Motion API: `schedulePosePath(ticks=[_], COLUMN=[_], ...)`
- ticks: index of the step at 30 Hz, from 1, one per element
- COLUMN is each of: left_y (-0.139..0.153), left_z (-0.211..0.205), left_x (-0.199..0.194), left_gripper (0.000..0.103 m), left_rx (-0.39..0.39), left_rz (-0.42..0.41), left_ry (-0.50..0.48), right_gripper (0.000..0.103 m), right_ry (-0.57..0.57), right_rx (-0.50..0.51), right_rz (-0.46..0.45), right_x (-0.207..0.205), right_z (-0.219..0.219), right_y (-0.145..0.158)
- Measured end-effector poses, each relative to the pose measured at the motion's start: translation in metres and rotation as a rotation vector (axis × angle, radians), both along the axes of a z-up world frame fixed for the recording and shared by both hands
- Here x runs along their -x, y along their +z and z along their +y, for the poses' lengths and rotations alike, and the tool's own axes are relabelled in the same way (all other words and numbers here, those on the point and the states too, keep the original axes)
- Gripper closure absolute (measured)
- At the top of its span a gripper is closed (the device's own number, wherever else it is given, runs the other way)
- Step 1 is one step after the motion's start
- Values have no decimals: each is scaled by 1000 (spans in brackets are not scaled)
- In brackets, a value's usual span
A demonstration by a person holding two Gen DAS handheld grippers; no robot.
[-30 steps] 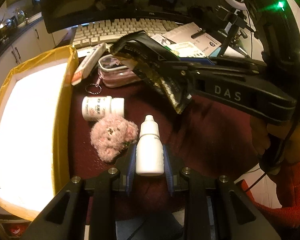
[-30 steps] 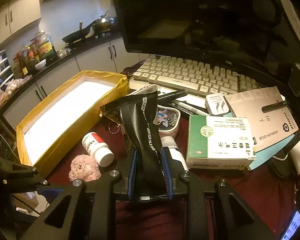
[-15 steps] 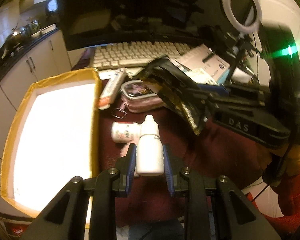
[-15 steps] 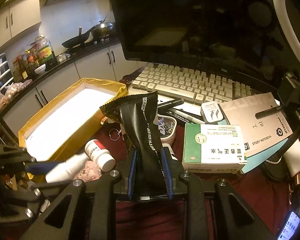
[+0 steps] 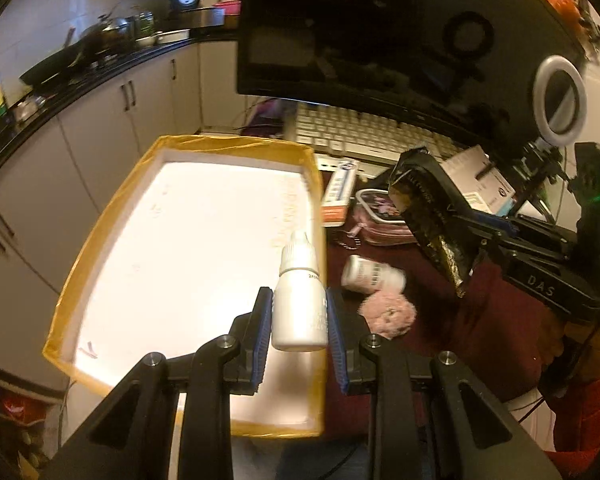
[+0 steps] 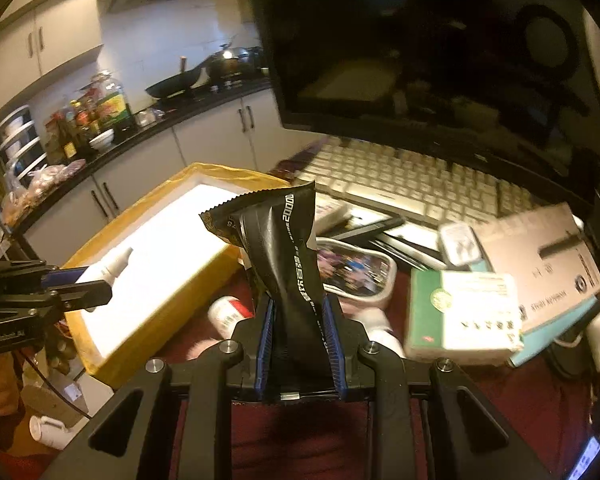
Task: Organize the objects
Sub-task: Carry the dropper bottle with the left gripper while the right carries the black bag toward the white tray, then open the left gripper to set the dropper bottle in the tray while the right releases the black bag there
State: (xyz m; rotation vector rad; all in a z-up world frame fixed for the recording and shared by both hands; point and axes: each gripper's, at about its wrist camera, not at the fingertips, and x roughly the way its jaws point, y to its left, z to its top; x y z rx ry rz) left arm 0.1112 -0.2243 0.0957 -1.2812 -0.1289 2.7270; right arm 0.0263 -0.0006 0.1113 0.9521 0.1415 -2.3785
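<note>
My left gripper [image 5: 299, 322] is shut on a white dropper bottle [image 5: 300, 296] and holds it above the right rim of the yellow-edged white box [image 5: 100, 240]. It shows in the right wrist view too, the bottle [image 6: 106, 266] over the box [image 6: 156, 308]. My right gripper [image 6: 299, 344] is shut on a black snack packet [image 6: 288, 248], held upright above the dark red table; the packet also shows in the left wrist view [image 5: 428, 216]. A white pill bottle [image 5: 372, 274] and a pink plush toy [image 5: 388, 314] lie on the table beside the box.
A keyboard [image 6: 400, 184] and monitor [image 6: 420, 40] stand at the back. A green-white medicine box [image 6: 460, 312], a notebook [image 6: 540, 256], a clear pouch [image 6: 352, 268], and an orange-white tube box [image 5: 338, 196] crowd the table. A ring light [image 5: 560, 100] stands at the right.
My left gripper has lifted the dropper bottle off the table and carried it left, over the box rim. My right gripper has risen slightly with the packet.
</note>
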Motion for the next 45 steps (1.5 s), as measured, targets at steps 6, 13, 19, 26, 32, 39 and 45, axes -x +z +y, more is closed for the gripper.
schedulePosePath(ticks=[6,13,19,26,32,39,45], left_y=[-8,-16,-22,-40,-55,-62,-64], left_z=[-27,-68,-98,-120,-125,-119,-118], left_x=[-2,-3,-4,-1,0,3,5], left_gripper=[77,77,77,77,77,77,77], left_rx=[1,-7,8,-2,6,56,73], left_rz=[-21,-38,-46,-89,-119,-133,-141], left_ry=[60,162,240,290,312,318,330], right_gripper=[76,76,76,76,76,76,76], right_ry=[91,185,288,385,431,415,412], right_rx=[3,29,13,-82,-165,-157,-157], right_rz=[19,-11,-58,-127,-145,-168,-173], right_x=[-3,-2,-9,-24,-33,-28,-28], right_z=[-39,-87,-133,-171,-183,-176,-176], right_y=[6,8,-6,-44,-66,-67,-65])
